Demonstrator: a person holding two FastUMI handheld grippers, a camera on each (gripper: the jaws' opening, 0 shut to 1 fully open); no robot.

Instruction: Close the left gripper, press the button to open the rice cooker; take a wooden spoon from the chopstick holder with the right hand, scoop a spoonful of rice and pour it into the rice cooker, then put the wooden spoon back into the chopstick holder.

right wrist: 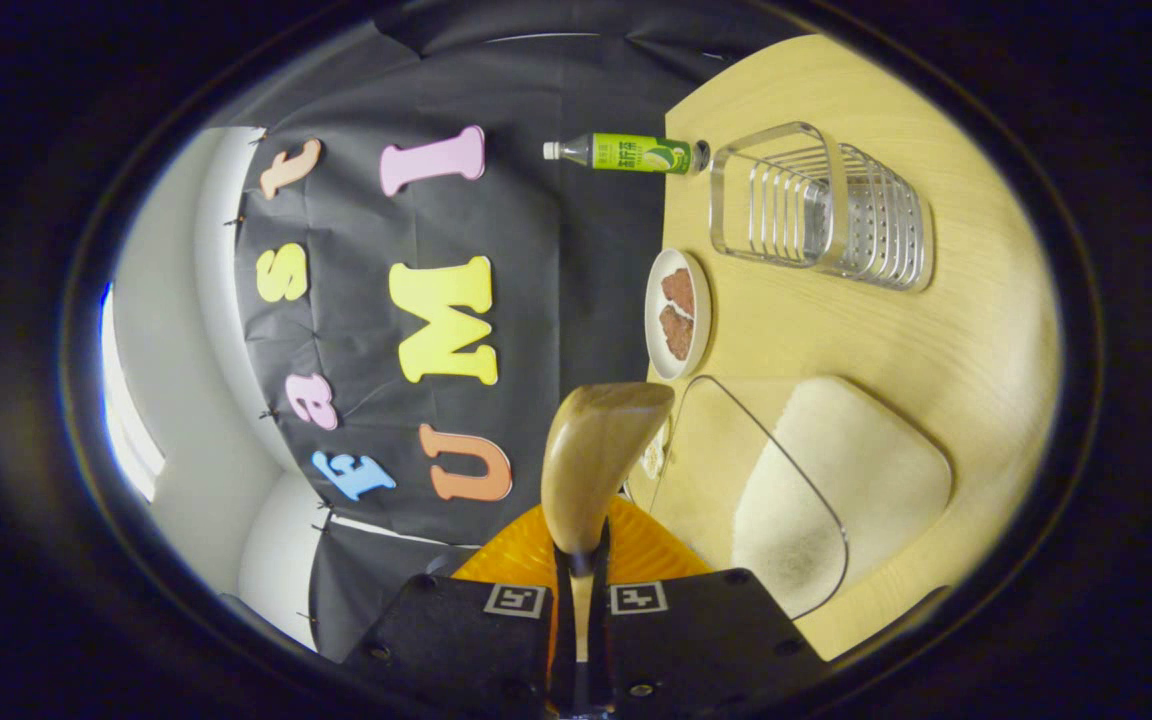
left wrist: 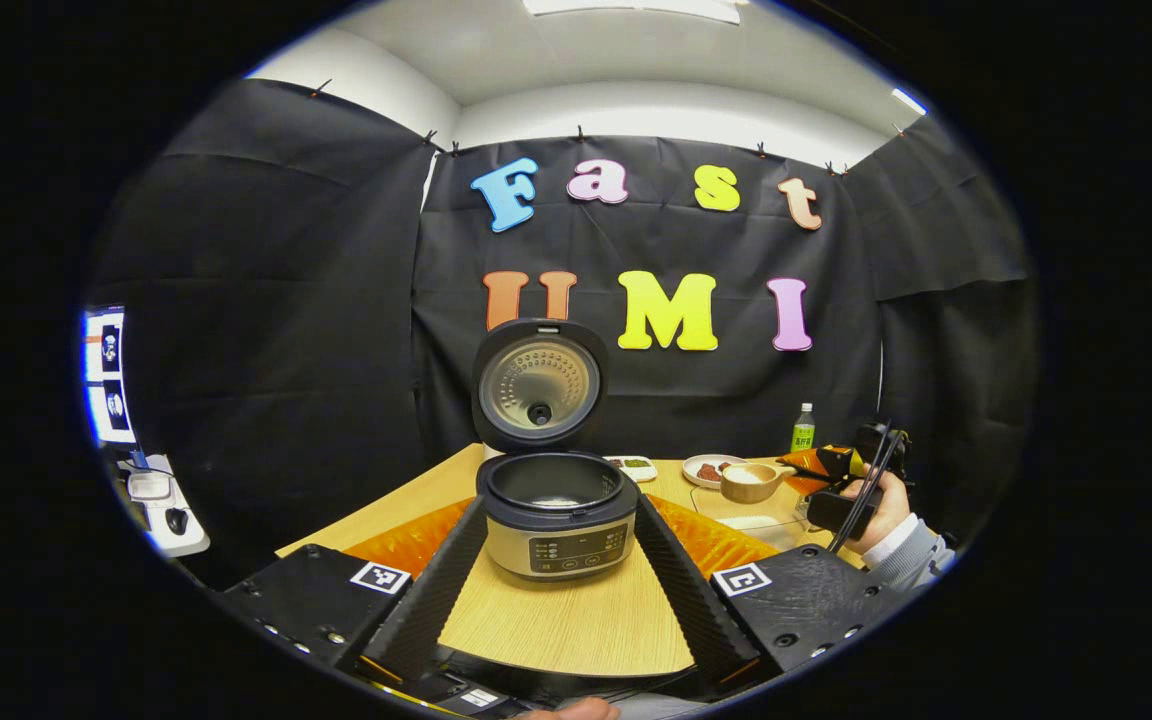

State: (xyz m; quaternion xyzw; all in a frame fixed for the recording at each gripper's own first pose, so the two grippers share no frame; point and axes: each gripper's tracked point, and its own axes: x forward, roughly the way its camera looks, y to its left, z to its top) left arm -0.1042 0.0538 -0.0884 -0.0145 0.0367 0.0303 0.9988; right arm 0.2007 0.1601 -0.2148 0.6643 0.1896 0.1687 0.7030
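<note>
Left claw (left wrist: 556, 560): spread wide, grasping nothing; its two black fingers flank the cooker without touching it, above bare worktop.
Right claw (right wrist: 576, 620): clenched on the spoon handle, both fingers pressed against it. In the left gripper view it shows at the worktop's right edge (left wrist: 841, 480), carried by a hand (left wrist: 881, 510) in a grey sleeve.
Spoon (right wrist: 591, 465): wooden, gripped by the handle, bowl pointing away from the right claw. In the left gripper view the bowl (left wrist: 748, 481) carries white rice and sits level, to the right of the cooker and well apart from it.
Cooker (left wrist: 556, 510): near the middle of the worktop, straight ahead of the left claw; lid (left wrist: 538, 383) standing upright and open, inner pot exposed, control panel facing the claw.
Rice dish (right wrist: 836, 490): clear, shallow, holding a white heap; just right of the spoon in the right gripper view, near the worktop's front edge.
Holder (right wrist: 821, 210): metal wire and perforated sheet, far right corner of the worktop, well apart from the spoon.
Plate (right wrist: 678, 312): white, with brown food, at the back edge.
Bottle (right wrist: 631, 152): green label, at the back edge beside the holder.
Mat (left wrist: 416, 540): orange, under the cooker.
Worktop (left wrist: 576, 620): pale wood.
</note>
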